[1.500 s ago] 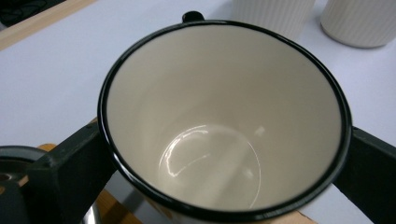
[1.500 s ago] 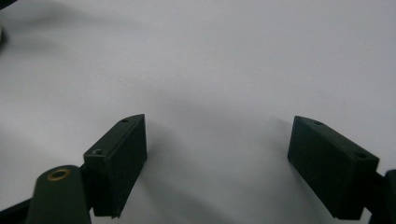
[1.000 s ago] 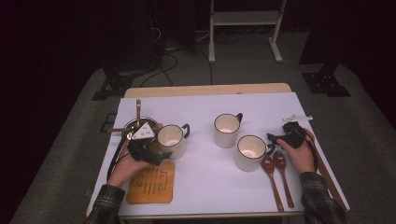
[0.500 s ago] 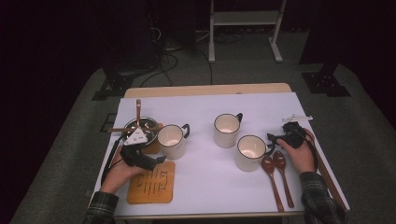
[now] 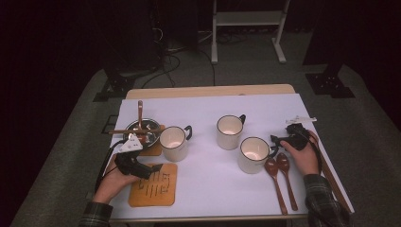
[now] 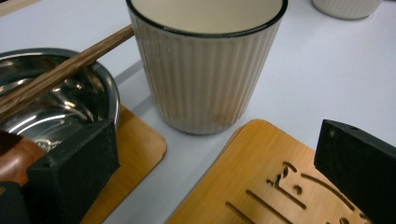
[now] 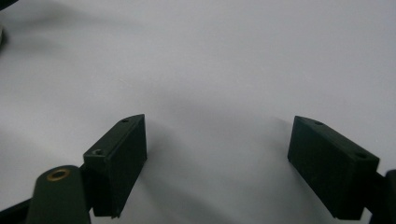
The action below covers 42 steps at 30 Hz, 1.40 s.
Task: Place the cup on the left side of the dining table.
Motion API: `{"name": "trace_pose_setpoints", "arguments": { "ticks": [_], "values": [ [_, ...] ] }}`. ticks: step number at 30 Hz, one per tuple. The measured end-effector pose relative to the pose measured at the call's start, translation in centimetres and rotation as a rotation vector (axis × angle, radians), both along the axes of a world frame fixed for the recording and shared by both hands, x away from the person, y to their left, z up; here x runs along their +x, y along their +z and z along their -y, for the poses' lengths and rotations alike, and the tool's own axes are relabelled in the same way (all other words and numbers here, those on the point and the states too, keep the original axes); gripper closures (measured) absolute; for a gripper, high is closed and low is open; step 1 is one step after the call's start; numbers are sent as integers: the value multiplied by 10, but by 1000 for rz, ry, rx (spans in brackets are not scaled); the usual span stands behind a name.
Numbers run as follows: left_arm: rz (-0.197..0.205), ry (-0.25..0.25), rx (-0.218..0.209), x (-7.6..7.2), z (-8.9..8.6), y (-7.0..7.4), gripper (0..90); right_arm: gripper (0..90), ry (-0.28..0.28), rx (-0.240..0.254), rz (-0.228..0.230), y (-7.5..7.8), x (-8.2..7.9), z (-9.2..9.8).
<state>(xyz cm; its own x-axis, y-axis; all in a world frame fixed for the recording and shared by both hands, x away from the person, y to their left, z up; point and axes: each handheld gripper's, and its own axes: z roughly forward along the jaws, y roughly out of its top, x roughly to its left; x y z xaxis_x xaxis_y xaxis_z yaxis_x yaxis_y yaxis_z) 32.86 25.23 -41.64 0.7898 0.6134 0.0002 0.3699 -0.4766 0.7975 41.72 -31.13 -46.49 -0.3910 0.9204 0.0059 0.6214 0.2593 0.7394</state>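
Note:
My left gripper (image 5: 149, 170) hangs open over a slotted wooden coaster (image 5: 153, 185) at the table's front left, with nothing between its jaws. In the left gripper view the open gripper (image 6: 215, 179) faces a ribbed cream mug (image 6: 208, 65) standing just beyond the slotted coaster (image 6: 275, 186). Left of that mug (image 5: 172, 142) is a steel bowl (image 5: 141, 132) on a second coaster (image 6: 135, 149), with wooden chopsticks (image 6: 65, 70) across it. My right gripper (image 5: 278, 140) rests open beside the handle of the right-hand mug (image 5: 254, 153). In its own view it (image 7: 219, 168) stands over bare white table.
A third mug (image 5: 230, 131) stands mid-table. Two wooden spoons (image 5: 280, 182) lie in front of the right mug, and long chopsticks (image 5: 331, 177) lie along the right edge. A small white piece (image 5: 300, 119) sits behind the right hand. The tabletop (image 5: 208, 189) is white.
The left hand has drawn its gripper back from beside the left mug toward the front edge, and it now sits over the slotted coaster. The right gripper has stayed put.

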Motion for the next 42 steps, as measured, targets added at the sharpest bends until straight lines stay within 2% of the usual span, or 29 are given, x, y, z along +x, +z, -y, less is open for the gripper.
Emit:
{"name": "trace_pose_setpoints", "arguments": {
  "ticks": [10,16,23,32,38,42],
  "values": [
    [0,42,13,-15,-19,-1,0,181,0,1,-1,0,0,0],
    [-16,66,20,-25,-31,-5,0,181,0,2,-1,0,0,0],
    [-22,92,50,-36,-43,-10,0,181,0,1,-1,0,0,0],
    [-49,133,60,-49,-62,-17,0,181,0,3,-2,0,0,0],
    [-62,168,86,-56,-73,-24,0,181,0,3,-2,0,0,0],
    [-89,186,99,-58,-81,-30,0,180,0,3,-2,0,0,0]
  ]
}}
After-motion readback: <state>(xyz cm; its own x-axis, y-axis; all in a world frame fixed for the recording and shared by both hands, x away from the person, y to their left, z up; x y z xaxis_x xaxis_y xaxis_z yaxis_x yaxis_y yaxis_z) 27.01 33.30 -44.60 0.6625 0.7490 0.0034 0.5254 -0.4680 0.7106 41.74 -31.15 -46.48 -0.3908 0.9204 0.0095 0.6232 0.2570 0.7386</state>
